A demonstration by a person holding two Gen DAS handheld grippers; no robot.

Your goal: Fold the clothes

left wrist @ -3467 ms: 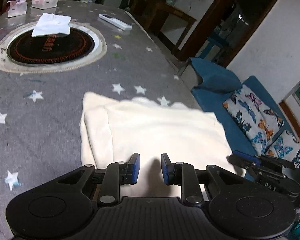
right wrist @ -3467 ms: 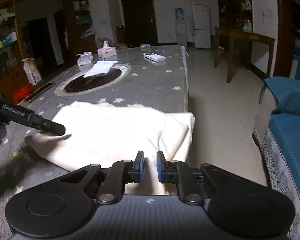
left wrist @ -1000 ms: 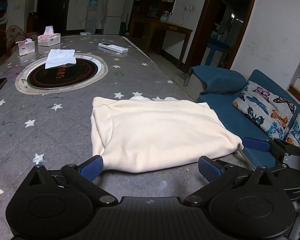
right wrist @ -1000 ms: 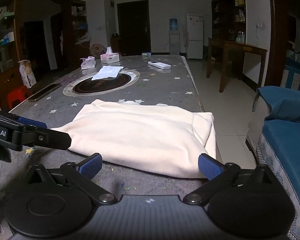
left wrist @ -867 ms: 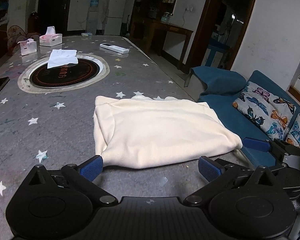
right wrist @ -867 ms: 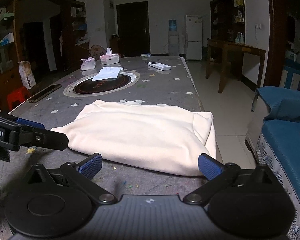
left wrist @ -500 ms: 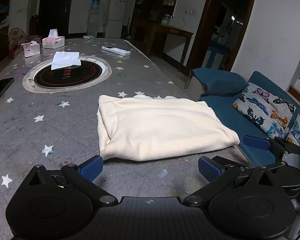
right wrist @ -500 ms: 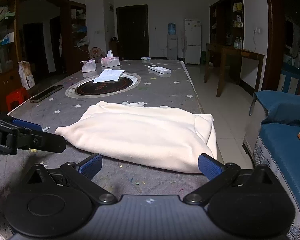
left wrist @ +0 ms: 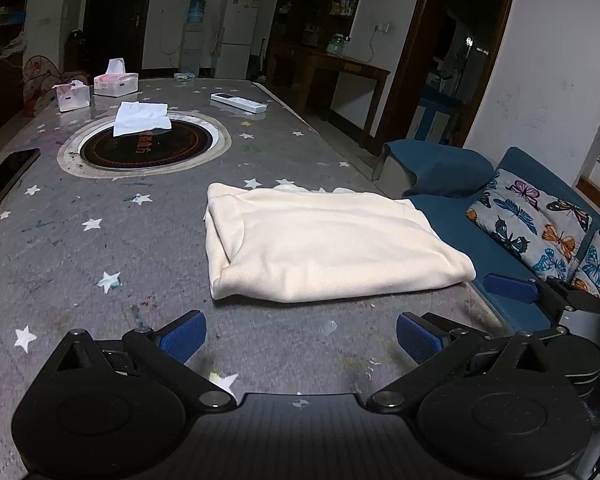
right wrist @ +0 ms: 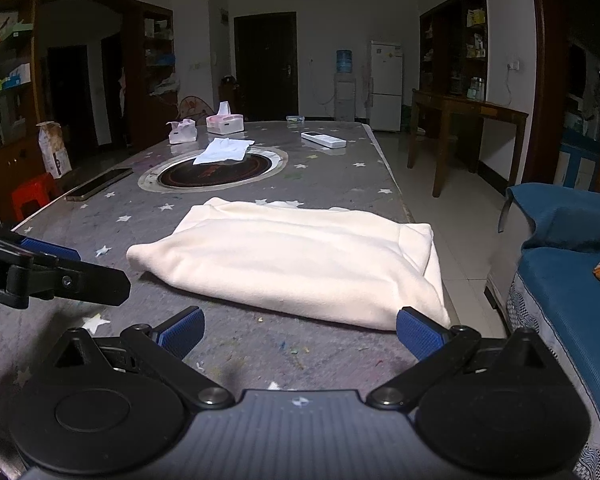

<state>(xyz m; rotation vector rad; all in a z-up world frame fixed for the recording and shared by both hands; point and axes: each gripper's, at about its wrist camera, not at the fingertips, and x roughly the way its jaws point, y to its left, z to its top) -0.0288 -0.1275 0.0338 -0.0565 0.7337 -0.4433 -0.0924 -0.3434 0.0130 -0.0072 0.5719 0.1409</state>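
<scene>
A cream garment (left wrist: 324, 244) lies folded into a flat rectangle on the grey star-patterned table (left wrist: 100, 240), near its right edge. It also shows in the right wrist view (right wrist: 300, 260). My left gripper (left wrist: 300, 336) is open and empty, hovering just short of the garment's near edge. My right gripper (right wrist: 300, 332) is open and empty, also just short of the garment, by its right corner. The right gripper shows at the right of the left wrist view (left wrist: 540, 292), and the left gripper at the left of the right wrist view (right wrist: 60, 276).
A round hotplate (left wrist: 144, 148) with a white cloth (left wrist: 140, 118) sits mid-table. Two tissue boxes (left wrist: 114, 82), a white remote (left wrist: 238, 102) and a phone (left wrist: 4, 176) lie farther off. A blue sofa with butterfly cushions (left wrist: 540, 224) stands right of the table.
Both grippers let go of the garment, opened wide and pulled back from it. The folded garment stays flat on the table.
</scene>
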